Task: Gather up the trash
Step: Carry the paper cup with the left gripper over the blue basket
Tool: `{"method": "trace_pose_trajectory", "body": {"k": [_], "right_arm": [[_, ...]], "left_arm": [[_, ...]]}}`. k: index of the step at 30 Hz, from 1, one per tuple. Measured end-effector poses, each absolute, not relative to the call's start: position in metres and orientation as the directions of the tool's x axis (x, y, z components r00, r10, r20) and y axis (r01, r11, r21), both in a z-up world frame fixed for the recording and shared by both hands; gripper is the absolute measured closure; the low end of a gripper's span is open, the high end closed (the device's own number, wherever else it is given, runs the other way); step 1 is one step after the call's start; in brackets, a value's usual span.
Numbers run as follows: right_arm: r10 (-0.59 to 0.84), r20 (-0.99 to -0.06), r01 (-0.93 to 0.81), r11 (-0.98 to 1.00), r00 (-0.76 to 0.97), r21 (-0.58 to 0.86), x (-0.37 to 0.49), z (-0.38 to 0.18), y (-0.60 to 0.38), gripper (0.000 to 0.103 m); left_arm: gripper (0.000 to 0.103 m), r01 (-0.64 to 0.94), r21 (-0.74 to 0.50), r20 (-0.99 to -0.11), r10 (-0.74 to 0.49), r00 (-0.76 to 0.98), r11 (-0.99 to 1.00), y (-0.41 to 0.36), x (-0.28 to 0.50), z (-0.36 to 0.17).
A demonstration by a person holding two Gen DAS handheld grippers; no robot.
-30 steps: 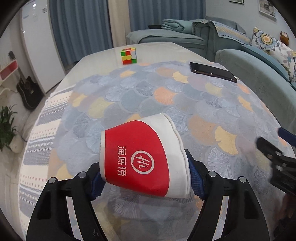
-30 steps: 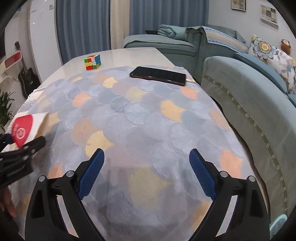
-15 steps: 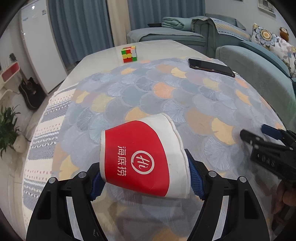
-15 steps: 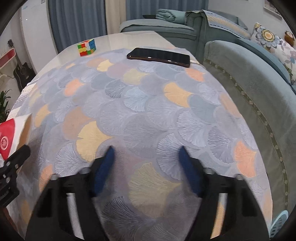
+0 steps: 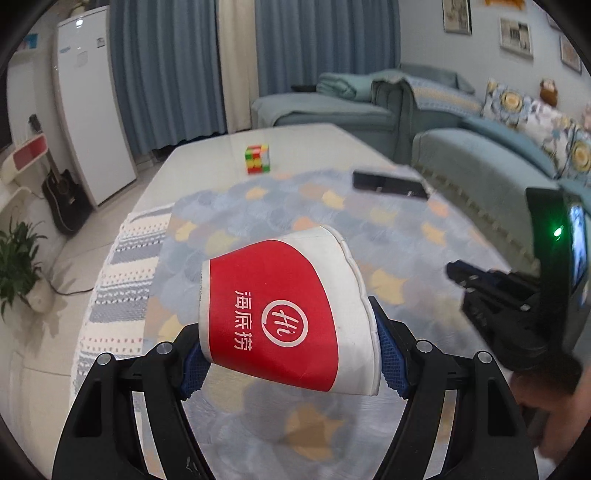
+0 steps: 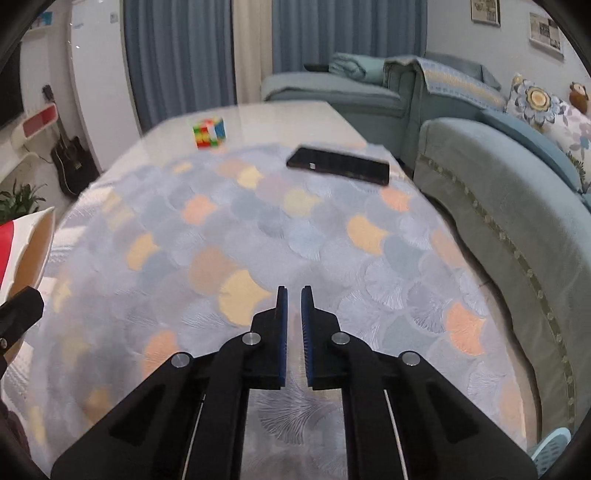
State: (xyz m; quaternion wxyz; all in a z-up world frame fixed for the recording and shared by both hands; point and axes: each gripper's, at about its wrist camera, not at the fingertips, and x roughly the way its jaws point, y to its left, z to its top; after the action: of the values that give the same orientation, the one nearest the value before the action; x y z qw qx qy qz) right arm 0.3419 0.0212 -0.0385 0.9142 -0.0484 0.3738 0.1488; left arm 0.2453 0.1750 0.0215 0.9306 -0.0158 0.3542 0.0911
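Low centre of the left view, left tool [image 5: 290, 347] pinches a red-and-white cup [image 5: 284, 314] sideways, above the table [image 5: 207, 166]. Right tool [image 6: 293, 295] pressed together, empty; cube [image 6: 209, 132] and phone [image 6: 338, 165] upper frame.

A home living room: a teal sectional sofa [image 6: 498, 206] with floral cushions [image 6: 539, 103], blue curtains [image 6: 177, 55], framed pictures [image 5: 456, 16], a guitar [image 6: 72, 162], a potted plant [image 5: 18, 266], and a table [image 6: 266, 122] carrying a puzzle cube [image 6: 208, 132] and phone [image 6: 340, 165].
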Motion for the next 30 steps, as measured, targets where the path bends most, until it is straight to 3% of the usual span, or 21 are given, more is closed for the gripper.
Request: {"method": "trace_pose_trajectory", "body": {"k": [13,30], "right_arm": [[0.256,-0.566,-0.316,0.949,0.783,-0.008,0.288,0.036,-0.002,0.097],[0.297,-0.528,-0.342,0.94,0.795,0.014,0.209,0.076,-0.04,0.098]], "left_arm": [[0.031,-0.149,0.0,-0.532,0.126,0.837,0.989,0.157,0.169,0.083],[0.031,-0.023,0.05,-0.452,0.043,0.891,0.998,0.111,0.139,0.104]]}}
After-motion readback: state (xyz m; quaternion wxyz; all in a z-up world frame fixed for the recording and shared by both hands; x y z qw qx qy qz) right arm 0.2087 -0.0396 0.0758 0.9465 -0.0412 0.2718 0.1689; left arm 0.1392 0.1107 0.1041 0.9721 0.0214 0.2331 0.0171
